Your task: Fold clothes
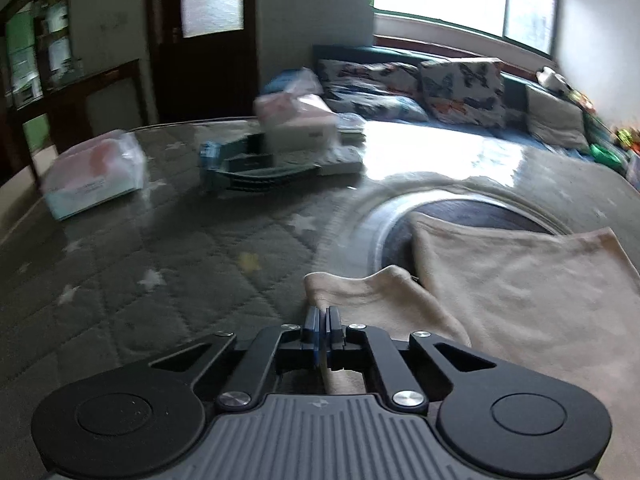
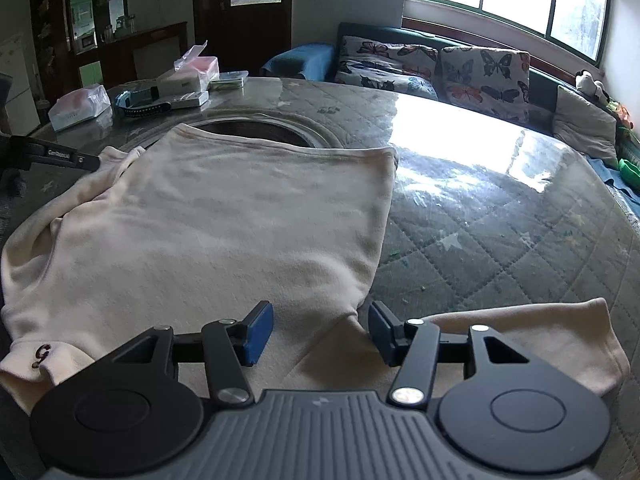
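Note:
A cream long-sleeved shirt (image 2: 224, 216) lies flat on the round glass-topped table (image 2: 480, 208), its body spread toward the far side. In the left wrist view my left gripper (image 1: 322, 320) is shut on the cream sleeve (image 1: 376, 292) of the shirt (image 1: 520, 280), near the table top. In the right wrist view my right gripper (image 2: 320, 330) is open, its blue pads on either side of the shirt's armpit fold, low over the cloth. The other sleeve (image 2: 532, 340) lies to its right. The left gripper's black finger (image 2: 56, 156) shows at the far left.
Tissue packs (image 2: 80, 106), boxes (image 2: 188, 76) and a dark strap (image 2: 148, 110) sit at the table's far left. A dark round inset (image 2: 256, 130) lies in the table's middle. A sofa with butterfly cushions (image 2: 460, 68) stands behind, under a window.

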Tool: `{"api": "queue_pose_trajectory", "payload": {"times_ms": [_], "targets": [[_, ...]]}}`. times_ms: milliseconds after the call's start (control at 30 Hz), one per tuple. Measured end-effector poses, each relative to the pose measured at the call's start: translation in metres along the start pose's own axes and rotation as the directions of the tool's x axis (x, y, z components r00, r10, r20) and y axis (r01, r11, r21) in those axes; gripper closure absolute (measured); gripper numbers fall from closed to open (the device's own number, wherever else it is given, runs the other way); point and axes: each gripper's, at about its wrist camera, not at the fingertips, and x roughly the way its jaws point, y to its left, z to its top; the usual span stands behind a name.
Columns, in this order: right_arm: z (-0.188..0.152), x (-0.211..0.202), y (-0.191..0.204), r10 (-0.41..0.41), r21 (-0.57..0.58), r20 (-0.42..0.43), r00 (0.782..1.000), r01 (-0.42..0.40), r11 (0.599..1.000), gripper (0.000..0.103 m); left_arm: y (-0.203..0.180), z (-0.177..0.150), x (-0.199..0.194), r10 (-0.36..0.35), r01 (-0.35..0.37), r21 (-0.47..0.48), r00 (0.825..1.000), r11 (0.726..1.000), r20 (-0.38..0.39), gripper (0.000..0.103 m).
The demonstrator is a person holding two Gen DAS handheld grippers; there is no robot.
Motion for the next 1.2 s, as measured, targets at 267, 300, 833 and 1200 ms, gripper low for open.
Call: {"api": "queue_pose_trajectory", "payload": {"times_ms": [267,300,833,1200], "targets": [[-0.001,-0.001,0.001,-0.005,-0.007,0.002,1.0,0.005,1.0,0.048,0.049,-0.006,-0.044,0.155,-0.148,-0.091,0.985,0.985,0.073,0.101],[-0.001,-0.002,0.001,-0.006,-0.009,0.002,1.0,0.006,1.0,0.047,0.055,-0.008,-0.049,0.175,-0.168,-0.099,0.982,0.981,0.074,0.101],[-0.001,-0.017,0.019,0.049,-0.066,0.009,0.999,-0.048,0.997,0.044,0.09,-0.05,-0.058,0.29,-0.291,-0.042,0.957,0.956,-0.028,0.101],[-0.001,-0.028,0.03,0.004,-0.155,0.055,0.998,0.005,0.988,0.043,0.096,-0.046,-0.06,0.272,-0.273,-0.011,0.961,0.962,-0.054,0.095]]}}
